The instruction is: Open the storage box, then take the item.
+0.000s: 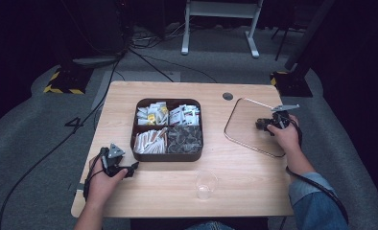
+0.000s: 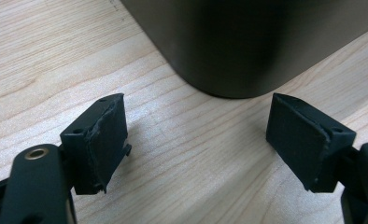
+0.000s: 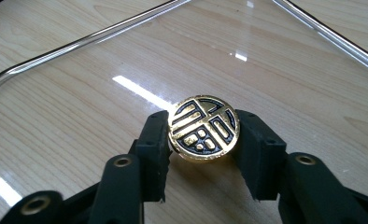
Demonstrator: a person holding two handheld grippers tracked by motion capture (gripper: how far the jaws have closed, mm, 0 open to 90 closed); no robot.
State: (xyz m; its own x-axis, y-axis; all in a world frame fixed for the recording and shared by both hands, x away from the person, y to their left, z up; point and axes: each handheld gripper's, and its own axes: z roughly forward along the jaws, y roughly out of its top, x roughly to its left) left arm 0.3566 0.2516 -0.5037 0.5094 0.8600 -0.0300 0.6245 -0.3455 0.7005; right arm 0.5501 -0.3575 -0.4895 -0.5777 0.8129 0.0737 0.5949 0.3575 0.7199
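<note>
Nearest the person, one clear plastic cup [image 1: 206,184] stands alone at the table's [image 1: 254,191] near edge. To its left the left gripper [image 2: 196,140] rests low on the wood, jaws spread with nothing between them, just short of the near-left corner of the dark square four-compartment box [image 1: 167,155] of packets. Farther right, the right gripper [image 3: 202,140] pinches a round black-and-gold patterned disc [image 3: 203,129] between its pads, low over the clear glass tray [image 3: 79,43] with a metal rim.
</note>
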